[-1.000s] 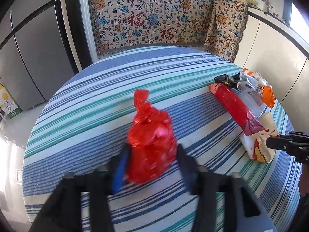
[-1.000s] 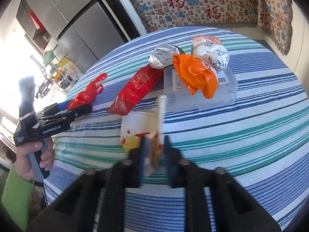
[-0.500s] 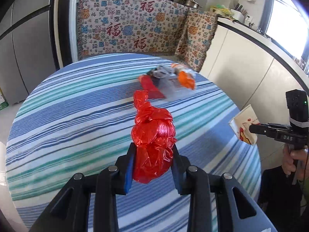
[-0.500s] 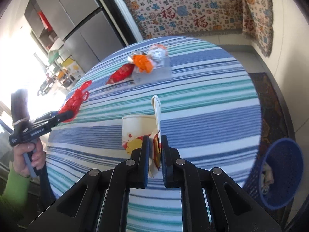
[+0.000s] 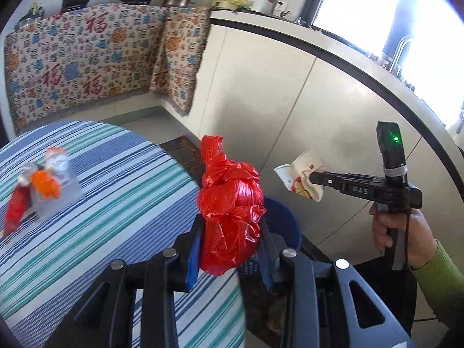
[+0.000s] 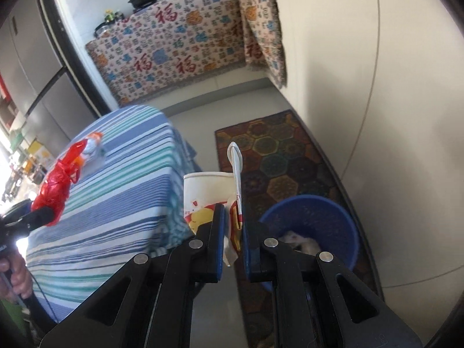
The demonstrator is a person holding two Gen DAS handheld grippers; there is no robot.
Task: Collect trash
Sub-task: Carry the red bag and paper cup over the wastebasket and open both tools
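Far left, on the striped surface (image 5: 87, 232): trash not yet collected, namely one red wrapper (image 5: 16, 210), one orange bag (image 5: 46, 185), one clear plastic box (image 5: 56, 197) beneath it, plus a white-and-orange wad (image 5: 55, 156) and a silvery scrap (image 5: 26, 174), all touching in a single heap. Blurred, so the count of the small pieces is uncertain.

Centre: left gripper (image 5: 232, 249) clamped partway onto one knotted red plastic bag (image 5: 232, 211), fingers (image 5: 194, 249) pressed into its lower half, knot sticking up. Held off the surface's edge, just above the rim of one blue bin (image 5: 287, 223).

Right: right gripper (image 6: 233, 237) pinched nearly closed on the crushed wall of one paper cup (image 6: 206, 194), a white wrapper strip (image 6: 236, 168) standing up beside it. Cup carried clear of the surface, over the floor beside the patterned rug (image 6: 278, 162); bin (image 6: 310, 211) to its right, white rubbish already inside.

Risks, as a guess. Slippery, squashy bag gripped low: likely to slide or tip out during a swing and land on the rug instead of the bin. Cup held by a thin flattened edge: could tear or twist free, and the loose strip might drop short. Two grippers heading for one narrow opening: possible collision, or a release made before either load is properly over the rim.
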